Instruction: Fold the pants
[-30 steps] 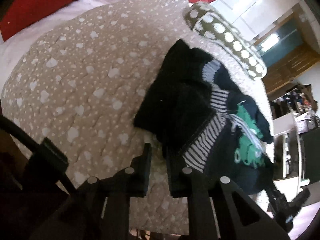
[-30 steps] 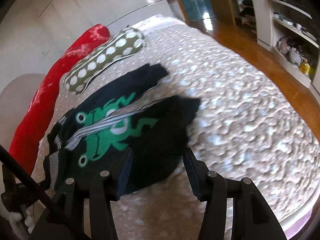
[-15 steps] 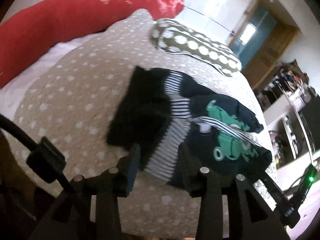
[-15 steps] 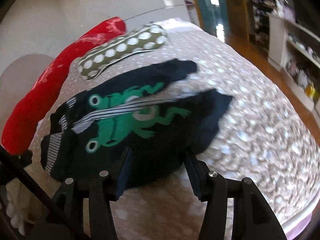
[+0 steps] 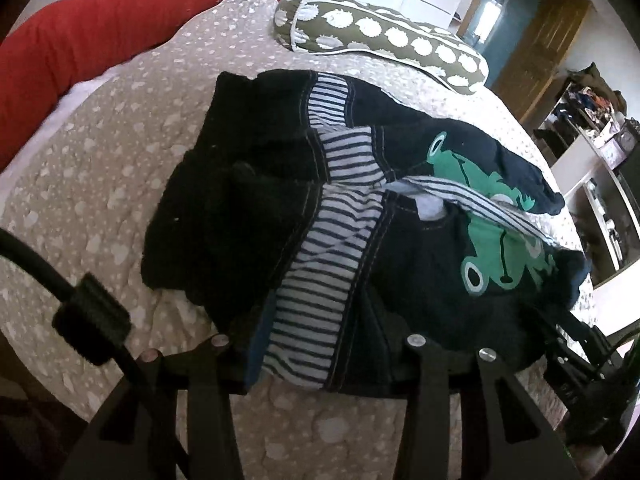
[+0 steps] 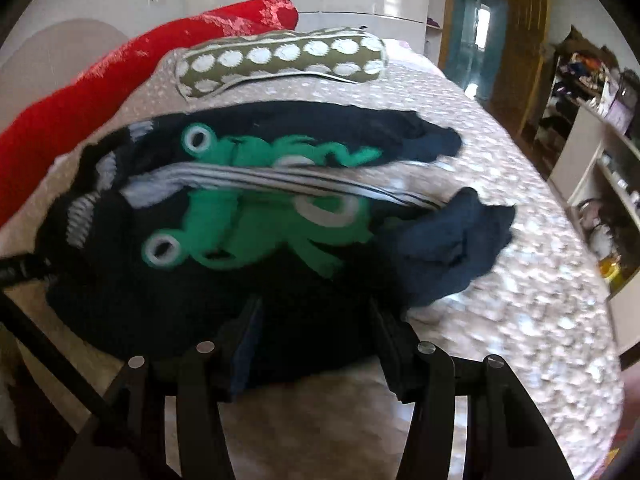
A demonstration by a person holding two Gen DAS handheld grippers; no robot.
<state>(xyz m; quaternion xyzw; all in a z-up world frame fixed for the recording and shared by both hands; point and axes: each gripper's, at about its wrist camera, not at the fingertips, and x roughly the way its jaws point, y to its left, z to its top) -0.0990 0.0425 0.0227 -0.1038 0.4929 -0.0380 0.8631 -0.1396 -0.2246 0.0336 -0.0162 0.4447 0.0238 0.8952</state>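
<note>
Left wrist view: dark pants [image 5: 248,216] lie crumpled on the beige spotted quilt [image 5: 100,168], striped waistband [image 5: 328,280] facing the camera, green frog print [image 5: 492,248] further right; left gripper [image 5: 324,364] has its jaws apart, having just been opening; the near edge of the waistband lies between the fingers [image 5: 236,364], but whether the pads press on it I cannot tell, it looks loose; part of the other tool shows at lower right, blurred. Right wrist view: pants [image 6: 280,280] spread across the quilt [image 6: 520,300], frog print [image 6: 248,232] upward; right gripper [image 6: 316,344] stands wide apart over the near dark hem, cloth between the fingers [image 6: 388,344], not pinched; olive dotted bolster [image 6: 280,60] and red pillow [image 6: 120,80] lie beyond the pants; shelving [image 6: 600,200] at right.
</note>
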